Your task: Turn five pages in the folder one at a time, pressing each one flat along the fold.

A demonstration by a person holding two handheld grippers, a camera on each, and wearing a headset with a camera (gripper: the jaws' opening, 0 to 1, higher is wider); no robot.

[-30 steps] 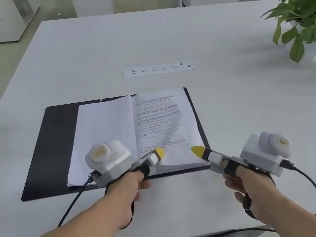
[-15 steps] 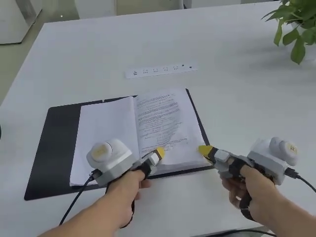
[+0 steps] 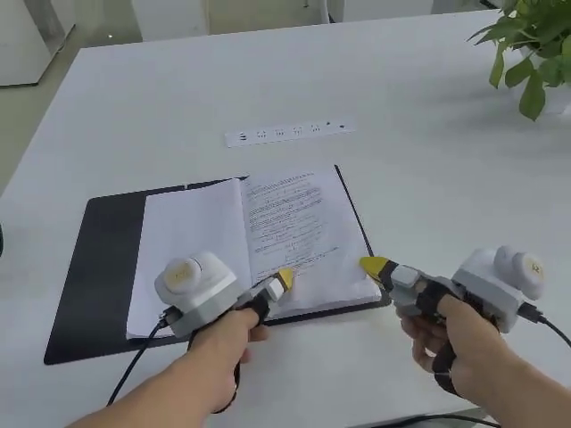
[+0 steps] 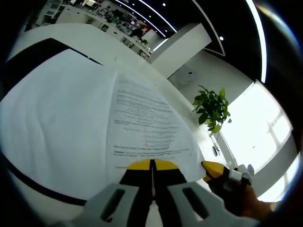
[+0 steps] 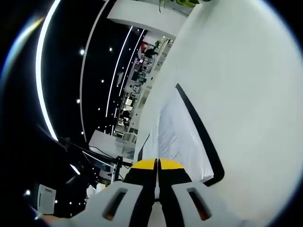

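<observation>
Fingers of your left gripper (image 3: 285, 279) and right gripper (image 3: 373, 266) are pressed together, with nothing between them. The folder (image 3: 98, 259) lies open at centre left of the head view. The left tips are over the lower part of the printed page (image 3: 299, 223), and the right tips are just beside its lower right corner. The likely risks: closed tips may skid over the paper and crease that corner, or they may catch several sheets at once. If the left tips bear down while you lift, the page could tear or the folder could slide.
</observation>
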